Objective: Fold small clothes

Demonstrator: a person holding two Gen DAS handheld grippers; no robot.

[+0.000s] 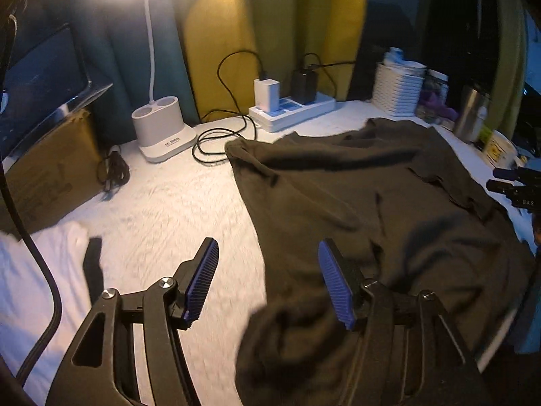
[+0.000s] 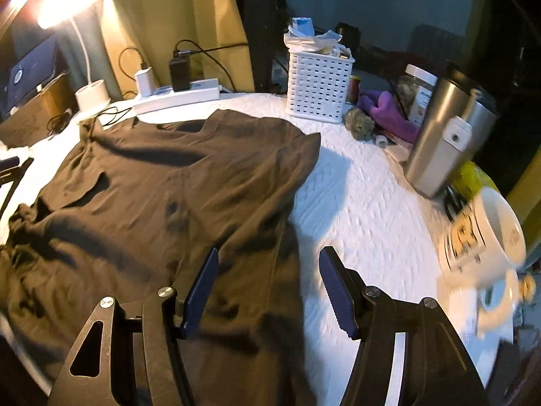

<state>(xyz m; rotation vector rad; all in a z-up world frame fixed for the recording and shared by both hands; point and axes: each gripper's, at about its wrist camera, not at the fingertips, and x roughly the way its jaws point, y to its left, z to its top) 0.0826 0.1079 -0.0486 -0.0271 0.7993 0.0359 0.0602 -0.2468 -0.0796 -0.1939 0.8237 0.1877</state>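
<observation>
A dark olive-brown shirt lies spread and wrinkled on the white quilted table cover. My left gripper hovers open over the shirt's left edge. Its left pad is above bare cover and its right pad above the cloth, and a bunched corner lies below. In the right wrist view the shirt fills the left half. My right gripper stands open over the shirt's right edge, with nothing pressed between its pads. Each gripper shows at the other view's edge: the right gripper and the left gripper.
At the back stand a lit desk lamp, a power strip with chargers and loose cables. A cardboard box sits at the left. On the right are a white basket, a steel tumbler, a jar, a purple cloth and a white mug.
</observation>
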